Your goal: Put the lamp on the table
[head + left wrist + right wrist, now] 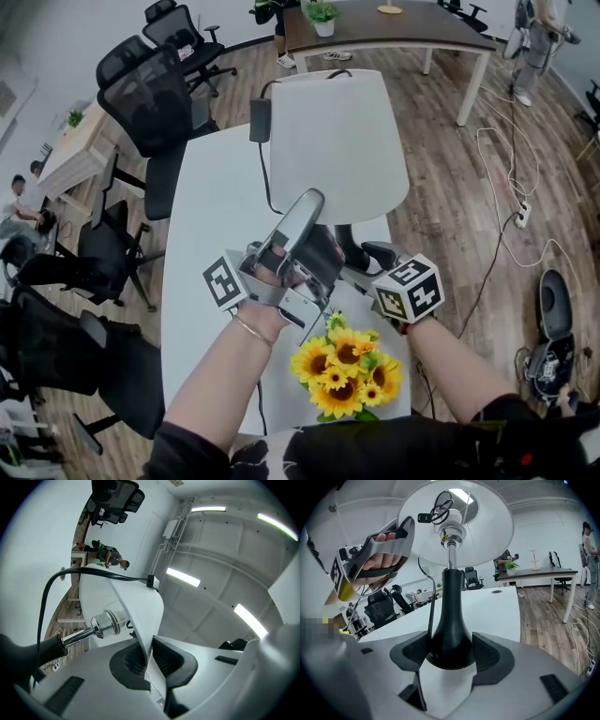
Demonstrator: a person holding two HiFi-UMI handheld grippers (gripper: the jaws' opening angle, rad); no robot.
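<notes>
I have the lamp (pixel 337 150) in both tongs, over the far half of the white table (pixel 211 281). My left tongs (pixel 151 654) are pinched together on the lower rim of the white shade (pixel 133 604), with its thin wall caught between the pads. My right tongs (pixel 451 651) are clamped on the black base (pixel 449 630), low down where it flares. The cord (pixel 431 606) runs down just beside it. The lamp is upright, shade on top and stem straight.

I judge this to be the setting-down step: the lamp is lined up over the table and not yet let go. I cannot tell whether the foot already touches the tabletop, because the base hides it from my right tongs and the shade covers it from above.

Next I should lower it straight until it bears its own weight, keeping clear of the sunflowers (pixel 347 370) at my end. Then I would free the base first and the shade last, gently, since a pull on that thin rim could tip the lamp.
</notes>
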